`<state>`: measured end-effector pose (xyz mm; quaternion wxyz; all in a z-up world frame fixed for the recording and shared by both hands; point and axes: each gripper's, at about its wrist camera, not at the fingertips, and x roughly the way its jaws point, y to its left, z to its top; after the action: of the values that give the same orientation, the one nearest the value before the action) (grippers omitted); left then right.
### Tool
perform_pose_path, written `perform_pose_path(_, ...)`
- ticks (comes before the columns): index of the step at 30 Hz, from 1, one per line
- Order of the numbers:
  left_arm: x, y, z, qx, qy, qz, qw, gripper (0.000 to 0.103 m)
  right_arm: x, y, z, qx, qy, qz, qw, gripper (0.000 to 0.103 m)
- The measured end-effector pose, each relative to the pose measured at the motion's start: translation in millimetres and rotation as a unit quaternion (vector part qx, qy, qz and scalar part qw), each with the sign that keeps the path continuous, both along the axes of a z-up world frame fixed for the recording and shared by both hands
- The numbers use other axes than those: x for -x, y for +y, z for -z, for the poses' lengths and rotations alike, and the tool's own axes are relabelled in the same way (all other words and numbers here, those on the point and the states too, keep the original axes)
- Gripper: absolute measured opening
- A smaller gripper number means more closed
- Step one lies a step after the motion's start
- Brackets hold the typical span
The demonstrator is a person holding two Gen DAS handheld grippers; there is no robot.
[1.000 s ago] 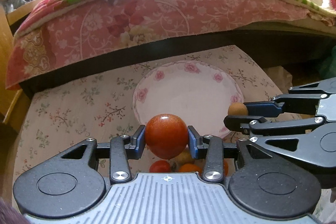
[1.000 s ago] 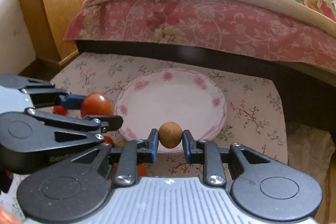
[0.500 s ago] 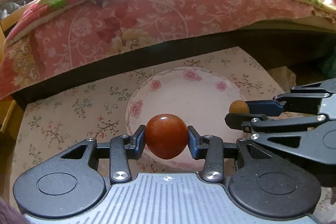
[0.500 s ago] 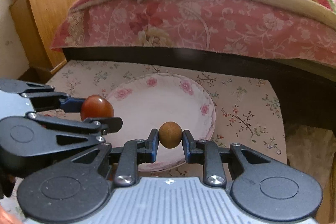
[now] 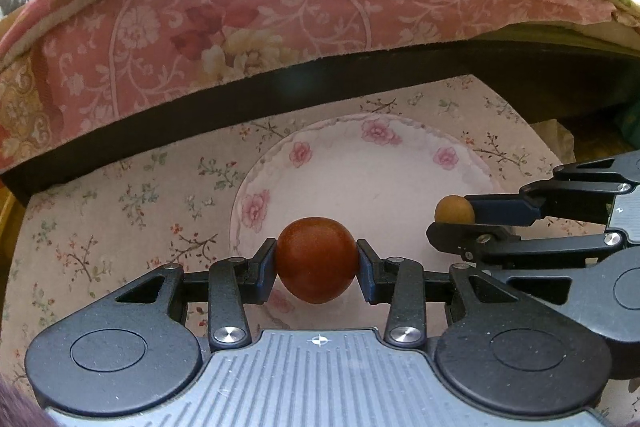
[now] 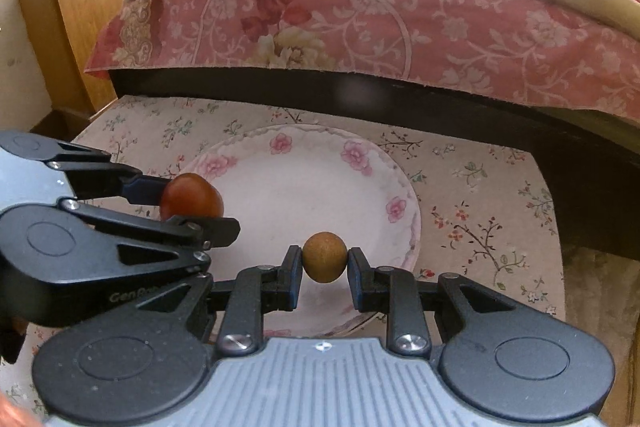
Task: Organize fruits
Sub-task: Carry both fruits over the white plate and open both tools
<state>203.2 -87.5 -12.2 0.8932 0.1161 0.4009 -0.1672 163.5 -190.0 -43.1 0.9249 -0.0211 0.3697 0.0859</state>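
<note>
Fruits are in both grippers: the left gripper is clenched on a red tomato-like fruit, and the right gripper pinches a small tan-brown fruit. Both hang above the near part of the flowered plate, which sits on a floral tablecloth in front of a bed with a pink quilt. The plate looks bare (nothing shows on its white middle). The relation that matters is vertical: the plate lies straight below and slightly beyond each fruit, the red one over its near-left side, the tan one to the right of that. Neither gripper is clearly closer, so either could probably lower and let go first.
</note>
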Motion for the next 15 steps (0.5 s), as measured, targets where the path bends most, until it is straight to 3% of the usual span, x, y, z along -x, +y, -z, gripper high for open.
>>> perform_pose_path(8,-0.3,2.6,5.2,-0.004,0.003,-0.002,1.0000,0.049,0.3,3.2,5.5,0.006,0.001,-0.007,1.000,0.027)
perform_pose_path(15,-0.2,3.0,3.9,-0.006,0.003,-0.002,1.0000,0.050,0.9,0.4,5.4,0.005,0.000,-0.006,1.000,0.034)
